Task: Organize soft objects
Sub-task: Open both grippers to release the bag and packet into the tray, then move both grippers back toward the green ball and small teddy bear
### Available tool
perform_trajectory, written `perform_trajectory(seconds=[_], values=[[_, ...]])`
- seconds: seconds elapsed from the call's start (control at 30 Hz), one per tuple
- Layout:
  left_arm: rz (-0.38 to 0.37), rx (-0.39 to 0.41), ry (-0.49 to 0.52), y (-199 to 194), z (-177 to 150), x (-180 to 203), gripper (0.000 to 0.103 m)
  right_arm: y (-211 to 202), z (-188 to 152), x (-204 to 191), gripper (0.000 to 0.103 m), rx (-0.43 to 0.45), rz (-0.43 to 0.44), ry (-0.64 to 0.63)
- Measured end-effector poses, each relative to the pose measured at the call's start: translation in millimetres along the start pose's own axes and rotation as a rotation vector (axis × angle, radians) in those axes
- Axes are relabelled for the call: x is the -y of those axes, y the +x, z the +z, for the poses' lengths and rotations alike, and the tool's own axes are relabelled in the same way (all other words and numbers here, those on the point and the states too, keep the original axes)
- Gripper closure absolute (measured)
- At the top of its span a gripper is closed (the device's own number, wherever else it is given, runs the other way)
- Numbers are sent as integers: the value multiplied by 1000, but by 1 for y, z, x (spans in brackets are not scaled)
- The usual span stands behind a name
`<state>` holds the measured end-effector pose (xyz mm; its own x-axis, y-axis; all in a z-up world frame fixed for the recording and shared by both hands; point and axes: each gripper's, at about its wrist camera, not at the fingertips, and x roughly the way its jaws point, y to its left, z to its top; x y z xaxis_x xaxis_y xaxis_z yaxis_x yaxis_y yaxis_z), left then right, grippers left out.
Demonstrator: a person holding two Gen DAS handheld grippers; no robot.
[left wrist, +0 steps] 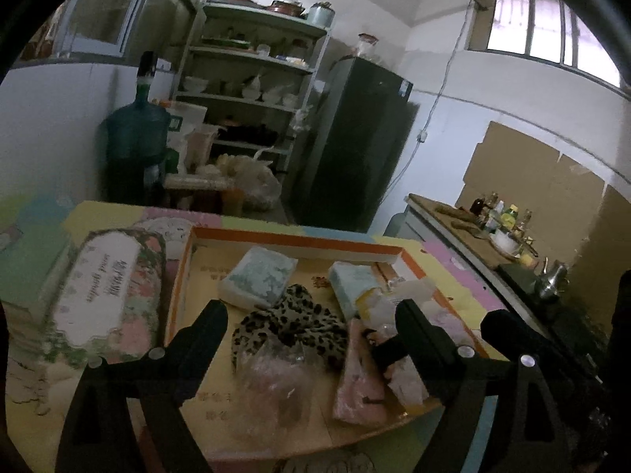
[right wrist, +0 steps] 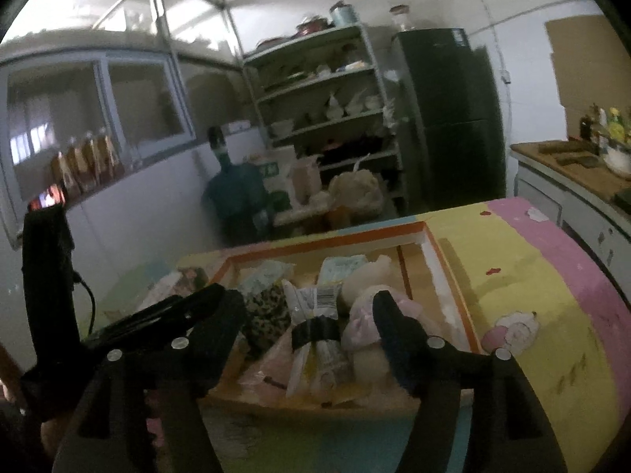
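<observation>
**Guide:** Tongs first: the left tongs (left wrist: 311, 329) are spread wide with nothing pinched, and the right tongs (right wrist: 303, 315) are spread wide too, also empty. Both hang over the near edge of an orange-rimmed tray (left wrist: 299, 239) that sits on a pastel patchwork surface (right wrist: 524, 272).

**Listener:** Where are the soft things?

**Guide:** All inside the tray. A leopard-print cloth (left wrist: 292, 325) lies bunched in the middle, directly ahead of the left tongs and between their tips as seen from the left wrist. Just nearer than it lies a crumpled clear plastic bag (left wrist: 272, 374). To its right is a pink pouch (left wrist: 361, 378), its long axis running away from the viewer.

**Listener:** And for the right hand?

**Guide:** Straight ahead of the right tongs is a long printed packet (right wrist: 317, 339) bound by a black band, its long axis pointing away, roughly in line with the tongs. Touching its right side sits a plush toy in a pink dress (right wrist: 370, 307).

**Listener:** Which hand is nearer what?

**Guide:** My judgement: the left is better placed for the leopard cloth, the right for the packet or plush. Two pale tissue packs (left wrist: 258, 276) rest farther back. A floral box (left wrist: 106, 295) stands outside the tray, to its left.
</observation>
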<state>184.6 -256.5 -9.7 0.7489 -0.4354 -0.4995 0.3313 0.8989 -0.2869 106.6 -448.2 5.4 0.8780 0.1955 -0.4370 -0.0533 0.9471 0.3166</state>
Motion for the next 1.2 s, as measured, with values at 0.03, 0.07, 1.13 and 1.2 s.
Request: perform_trajectory(seconds=[0.03,0.07,1.13,1.2], values=[[4,4,0,-4,1,-1,16,-2,1,-2,33,4,-1,4],[8,8,-1,-9,2,-3,16,-5,0,-5,33,9,-3,8],[145,181,-108,-178,0,-158,16,-21,-42,-164,26,-2,125,-57],[148,180,-104,-182,-1,-168,16,-17,-47,-175,26,-17,142,-59]])
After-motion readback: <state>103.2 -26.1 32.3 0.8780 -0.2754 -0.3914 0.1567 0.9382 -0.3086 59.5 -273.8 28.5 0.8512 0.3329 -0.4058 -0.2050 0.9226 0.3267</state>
